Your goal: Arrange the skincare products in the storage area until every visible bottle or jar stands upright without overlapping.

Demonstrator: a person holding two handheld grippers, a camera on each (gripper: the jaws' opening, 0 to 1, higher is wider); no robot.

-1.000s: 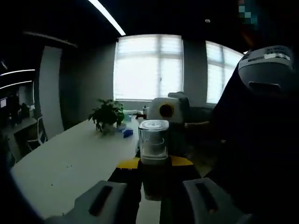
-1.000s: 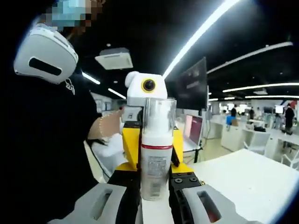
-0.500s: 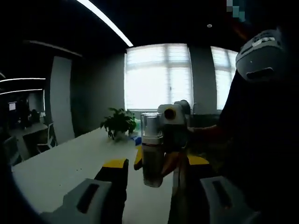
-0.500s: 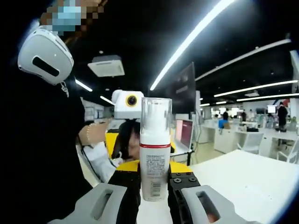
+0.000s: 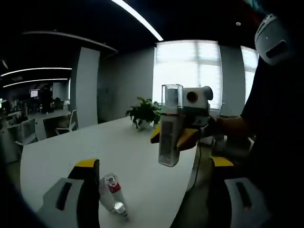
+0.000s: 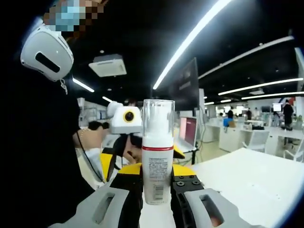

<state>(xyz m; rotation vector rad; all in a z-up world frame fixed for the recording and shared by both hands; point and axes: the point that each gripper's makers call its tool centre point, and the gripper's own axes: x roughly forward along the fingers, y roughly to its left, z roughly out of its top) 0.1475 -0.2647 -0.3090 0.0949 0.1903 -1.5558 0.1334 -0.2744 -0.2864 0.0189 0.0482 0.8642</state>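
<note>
Bottle (image 6: 157,161) clamped in right hand-held gripper (image 6: 156,202) above table edge (image 6: 213,164).

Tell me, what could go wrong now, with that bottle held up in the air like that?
The right gripper clamps the white bottle only near its base, high above the white table; a slip would likely drop it. The left gripper is open, with a small red-banded bottle lying on its side between its jaws near the table edge; a careless nudge might roll it off.
</note>
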